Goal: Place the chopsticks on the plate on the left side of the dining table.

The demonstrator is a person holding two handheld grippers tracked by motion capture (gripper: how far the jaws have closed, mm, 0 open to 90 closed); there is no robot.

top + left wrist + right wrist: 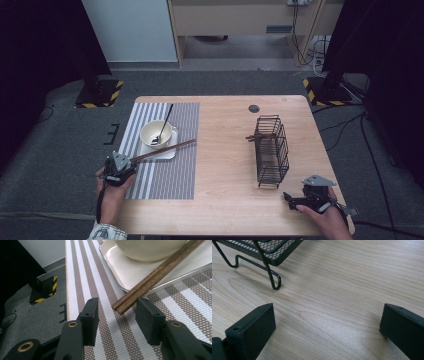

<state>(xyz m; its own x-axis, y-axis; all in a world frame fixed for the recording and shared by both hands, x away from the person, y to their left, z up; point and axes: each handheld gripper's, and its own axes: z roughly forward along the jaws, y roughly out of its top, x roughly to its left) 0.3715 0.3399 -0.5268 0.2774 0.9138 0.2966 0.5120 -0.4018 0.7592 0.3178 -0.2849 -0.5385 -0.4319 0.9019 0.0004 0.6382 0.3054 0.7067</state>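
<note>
The chopsticks (152, 277) are laid slanting across the near rim of the white tray (120, 270) on the striped mat (170, 170) at the left of the counter (230, 150), their near ends raised off the mat, presumably so they can be gripped. The left gripper (117, 315) is held with its fingers (91, 315) released, parted either side of those ends and not pressing them. The right gripper (327, 327) is rested wide open on the near right of the counter beside the wire rack (272, 150), apparently kept clear.
</note>
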